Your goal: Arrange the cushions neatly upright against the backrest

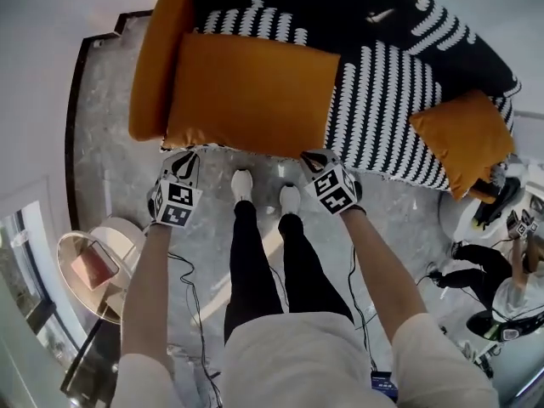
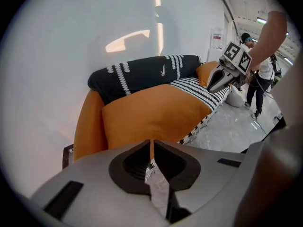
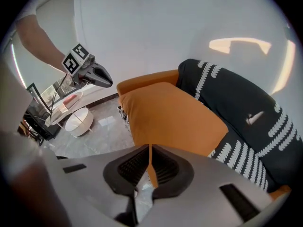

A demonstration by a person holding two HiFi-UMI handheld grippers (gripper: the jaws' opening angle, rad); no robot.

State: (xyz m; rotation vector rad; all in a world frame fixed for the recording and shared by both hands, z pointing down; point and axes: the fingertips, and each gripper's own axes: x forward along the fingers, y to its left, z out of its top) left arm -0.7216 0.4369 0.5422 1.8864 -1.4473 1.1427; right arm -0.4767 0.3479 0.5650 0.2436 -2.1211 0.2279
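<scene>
A large orange cushion (image 1: 251, 92) lies flat on the left part of the seat of a black-and-white striped sofa (image 1: 399, 75). A smaller orange cushion (image 1: 466, 138) sits tilted at the sofa's right end. The dark backrest (image 2: 142, 74) runs behind both. My left gripper (image 1: 184, 164) hangs shut and empty just in front of the big cushion's front left corner. My right gripper (image 1: 313, 160) is also shut and empty, at that cushion's front right corner. In the left gripper view the shut jaws (image 2: 151, 148) point at the big cushion (image 2: 156, 115). The right gripper view shows its jaws (image 3: 150, 152) below the same cushion (image 3: 173, 115).
An orange armrest (image 1: 157, 58) closes the sofa's left end. A round glass side table (image 1: 93, 266) with a red book stands on the marble floor to the left, above a white round stool (image 3: 79, 122). Another person (image 1: 484, 270) stands at the right. Cables trail by my feet.
</scene>
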